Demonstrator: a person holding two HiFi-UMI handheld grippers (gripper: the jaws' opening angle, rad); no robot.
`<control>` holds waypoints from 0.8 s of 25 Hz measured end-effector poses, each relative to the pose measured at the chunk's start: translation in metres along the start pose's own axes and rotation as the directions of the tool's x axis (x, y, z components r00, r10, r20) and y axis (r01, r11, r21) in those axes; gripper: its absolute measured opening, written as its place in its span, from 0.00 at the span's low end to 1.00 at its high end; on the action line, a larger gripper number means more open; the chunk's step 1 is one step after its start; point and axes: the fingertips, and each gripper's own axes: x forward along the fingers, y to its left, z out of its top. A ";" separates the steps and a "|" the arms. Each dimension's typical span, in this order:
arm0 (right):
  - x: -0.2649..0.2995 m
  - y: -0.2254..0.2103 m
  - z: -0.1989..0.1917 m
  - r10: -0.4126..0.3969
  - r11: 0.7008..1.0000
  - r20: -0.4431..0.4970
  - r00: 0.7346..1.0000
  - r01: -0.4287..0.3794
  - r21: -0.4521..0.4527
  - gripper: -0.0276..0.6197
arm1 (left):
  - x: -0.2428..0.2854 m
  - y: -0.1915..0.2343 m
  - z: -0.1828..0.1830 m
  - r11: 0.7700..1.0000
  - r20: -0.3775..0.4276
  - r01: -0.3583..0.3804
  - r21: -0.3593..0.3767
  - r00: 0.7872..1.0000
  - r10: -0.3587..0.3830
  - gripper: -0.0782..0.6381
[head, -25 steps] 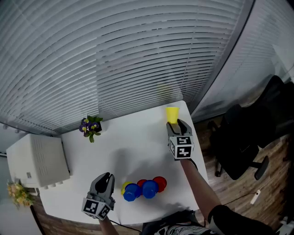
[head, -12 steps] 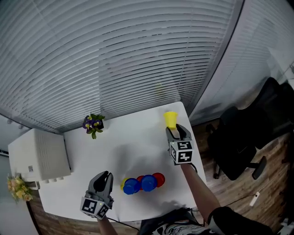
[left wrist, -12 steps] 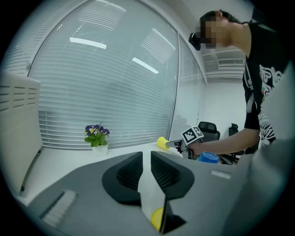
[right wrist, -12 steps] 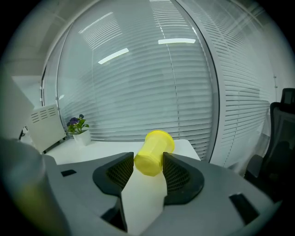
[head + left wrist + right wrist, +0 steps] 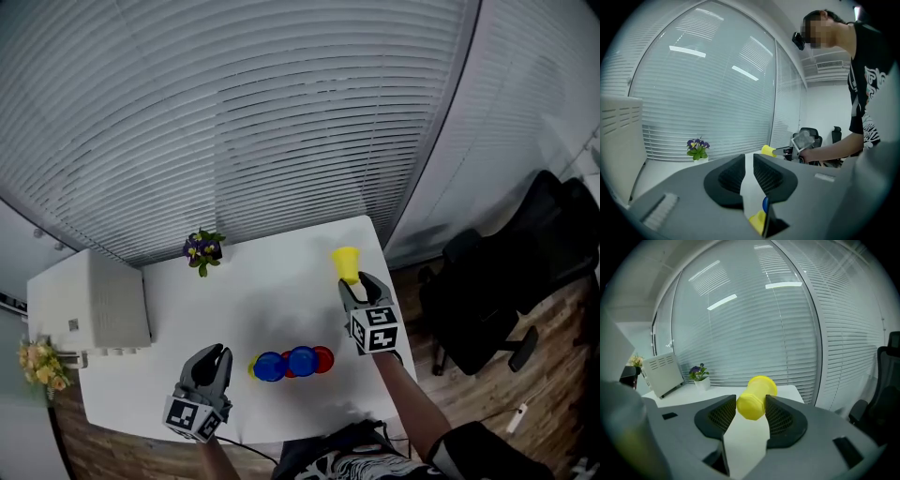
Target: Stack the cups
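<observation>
In the head view my right gripper [image 5: 360,284] is shut on a yellow cup [image 5: 346,263], held tilted above the right side of the white table [image 5: 272,300]. The right gripper view shows that yellow cup [image 5: 755,398] squeezed at its base between both pads, its mouth pointing away. Near the table's front edge lie two blue cups [image 5: 286,364], a red cup [image 5: 323,359] and a second yellow cup [image 5: 251,367], bunched together. My left gripper [image 5: 215,357] hovers left of them, shut with only a thin slit and nothing in it; its jaws [image 5: 749,169] look towards the far yellow cup [image 5: 768,150].
A potted plant with purple flowers [image 5: 202,249] stands at the table's back left. A white box-like appliance [image 5: 89,305] fills the left end, with a bunch of flowers [image 5: 37,364] beside it. Black office chairs [image 5: 497,291] stand right of the table. Window blinds run behind.
My right gripper has lifted the yellow cup off the table and drawn it slightly towards the front. My left gripper has risen a little, still empty.
</observation>
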 end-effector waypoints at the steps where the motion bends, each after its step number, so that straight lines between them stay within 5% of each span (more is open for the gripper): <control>1: -0.005 0.003 0.001 0.010 1.000 0.001 1.000 -0.010 -0.003 0.34 | -0.001 -0.002 0.004 1.000 0.008 -0.001 0.001 1.000 0.001 0.19; 10: -0.053 0.033 0.017 0.094 0.996 0.039 0.995 -0.093 -0.011 0.34 | 0.003 -0.028 0.028 1.000 0.061 0.013 0.010 0.998 -0.013 0.19; 11: -0.061 0.033 0.020 0.087 0.996 0.051 0.995 -0.086 -0.016 0.17 | 0.003 -0.032 0.030 1.000 0.064 0.015 0.010 0.998 -0.016 0.19; 13: -0.071 0.034 0.024 0.064 0.997 0.069 0.996 -0.060 -0.047 0.04 | 0.004 -0.037 0.033 1.000 0.072 0.023 0.013 0.997 -0.024 0.19; 16: -0.061 0.031 0.013 0.040 0.990 0.026 0.999 -0.036 -0.137 0.04 | 0.007 -0.039 0.041 0.999 0.096 0.038 0.020 0.995 -0.040 0.19; 20: -0.054 0.019 -0.025 0.069 0.989 -0.048 0.996 -0.074 -0.124 0.14 | 0.009 -0.041 0.047 0.998 0.107 0.057 0.009 0.993 -0.058 0.19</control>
